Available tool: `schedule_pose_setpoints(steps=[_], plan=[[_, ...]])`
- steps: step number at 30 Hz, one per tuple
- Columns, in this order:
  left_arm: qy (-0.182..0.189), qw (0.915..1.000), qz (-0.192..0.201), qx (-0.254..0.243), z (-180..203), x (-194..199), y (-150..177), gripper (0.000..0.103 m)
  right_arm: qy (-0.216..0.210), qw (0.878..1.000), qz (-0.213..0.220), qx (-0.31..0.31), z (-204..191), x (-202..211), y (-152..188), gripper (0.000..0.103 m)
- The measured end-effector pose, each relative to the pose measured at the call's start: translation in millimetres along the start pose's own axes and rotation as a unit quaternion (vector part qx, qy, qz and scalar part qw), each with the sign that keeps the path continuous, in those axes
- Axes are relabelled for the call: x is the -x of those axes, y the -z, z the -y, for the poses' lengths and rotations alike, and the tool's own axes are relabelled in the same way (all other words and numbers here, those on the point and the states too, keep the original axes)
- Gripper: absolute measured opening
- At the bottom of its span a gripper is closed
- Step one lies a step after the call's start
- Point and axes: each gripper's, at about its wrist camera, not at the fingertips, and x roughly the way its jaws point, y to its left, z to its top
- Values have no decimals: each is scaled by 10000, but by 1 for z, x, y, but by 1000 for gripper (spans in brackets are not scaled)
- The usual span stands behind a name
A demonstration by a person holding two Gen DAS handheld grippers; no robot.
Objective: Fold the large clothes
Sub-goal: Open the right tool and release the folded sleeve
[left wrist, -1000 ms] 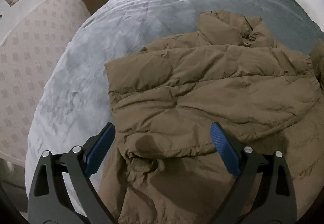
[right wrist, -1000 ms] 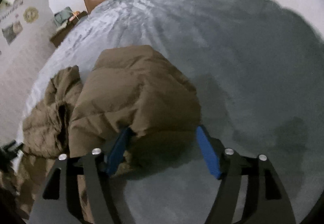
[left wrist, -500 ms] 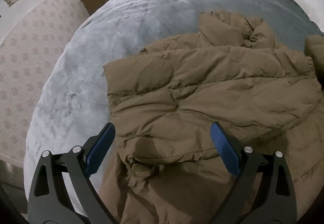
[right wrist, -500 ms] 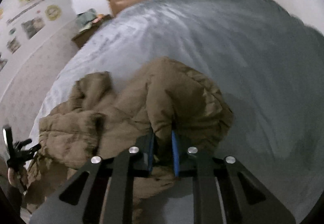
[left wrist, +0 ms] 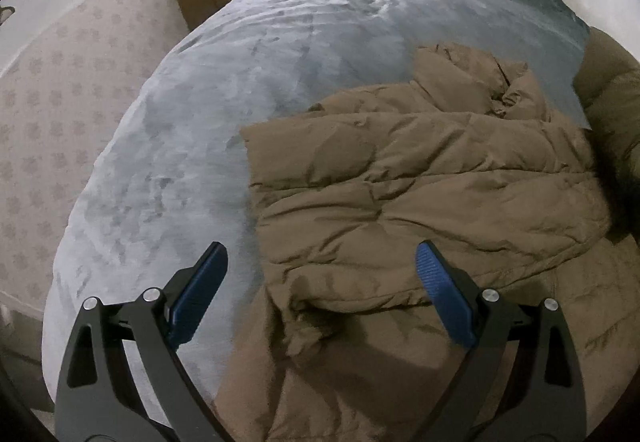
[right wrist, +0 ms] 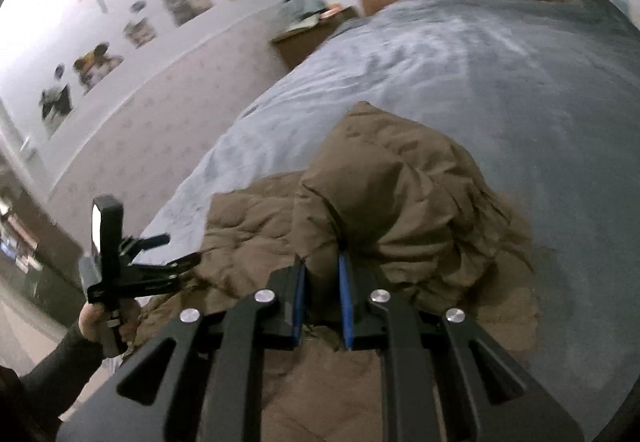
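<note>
Jacket (right wrist: 400, 202) fold in right gripper (right wrist: 322, 298), right-wrist view only.

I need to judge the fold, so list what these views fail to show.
- Brown puffy quilted jacket: its near hem is cut off by the bottom edge in the left wrist view.
- Fabric clamped in the right gripper: which part, the bunched folds hide.
- Open left gripper: whether it touches the jacket is unclear.
- Wooden nightstand: its clutter is blurred.
</note>
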Motion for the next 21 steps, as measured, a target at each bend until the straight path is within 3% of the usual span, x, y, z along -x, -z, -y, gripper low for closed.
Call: schedule_pose_setpoints(steps=[5,7,9,15,21], plan=[[-38,9999,-89,129,-12,-1,3,94,403,9973,-609,-47,-7,-45,11,23],[-14,9998,-129,165,-15,-2,4,94,434,9966,-692,-96,-7,-50,13,34],[-12,9998,-138,138,-15,-1,5,94,431,9970,-648,19,-12,-44,13,60],[-1,9999,-97,103,-14,10,5,94,547,9976,-332,255,-19,-7,3,62],[147,9998,33,-110,12,24,0,94,1083,9940,-78,-119,26,29,11,66]])
